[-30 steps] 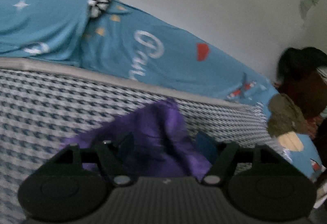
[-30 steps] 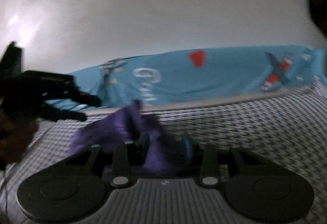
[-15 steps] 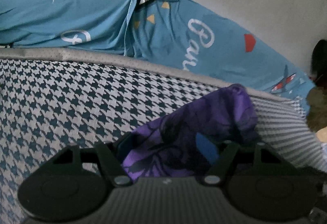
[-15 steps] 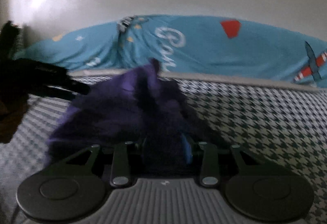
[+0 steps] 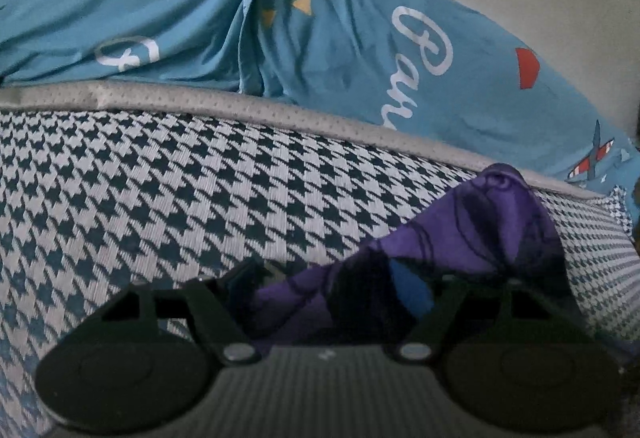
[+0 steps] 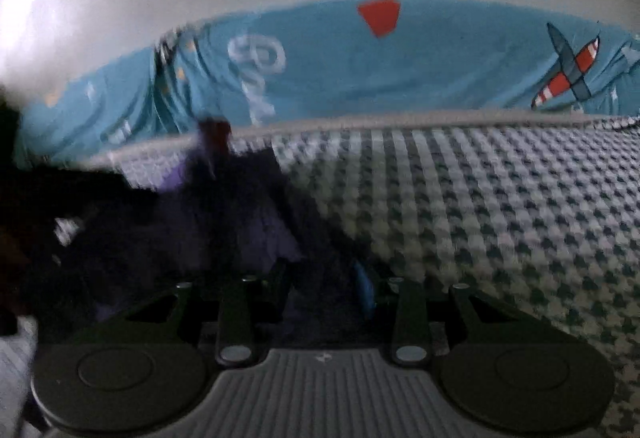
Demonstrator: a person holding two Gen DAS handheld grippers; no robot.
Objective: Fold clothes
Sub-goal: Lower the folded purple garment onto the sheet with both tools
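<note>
A purple patterned garment [image 5: 480,230] lies bunched on the houndstooth mattress [image 5: 200,190]. In the left wrist view it runs from the right down between the fingers of my left gripper [image 5: 326,286]. Those jaws are opening. The cloth rests against the blue right pad [image 5: 412,290], and a strip of mattress shows beside the left finger. In the blurred right wrist view the same garment [image 6: 224,230] looks dark. My right gripper [image 6: 322,286] is shut on a fold of it, low over the mattress [image 6: 500,206].
A blue printed quilt [image 5: 320,38] with lettering and aeroplanes lies along the mattress's far grey edge, against a pale wall; it also shows in the right wrist view [image 6: 400,70]. A dark blurred shape [image 6: 36,206] sits at that view's left edge.
Both grippers have sunk toward the mattress, bringing the purple garment down onto it. The left jaws stand a little wider. The right grip looks the same.
</note>
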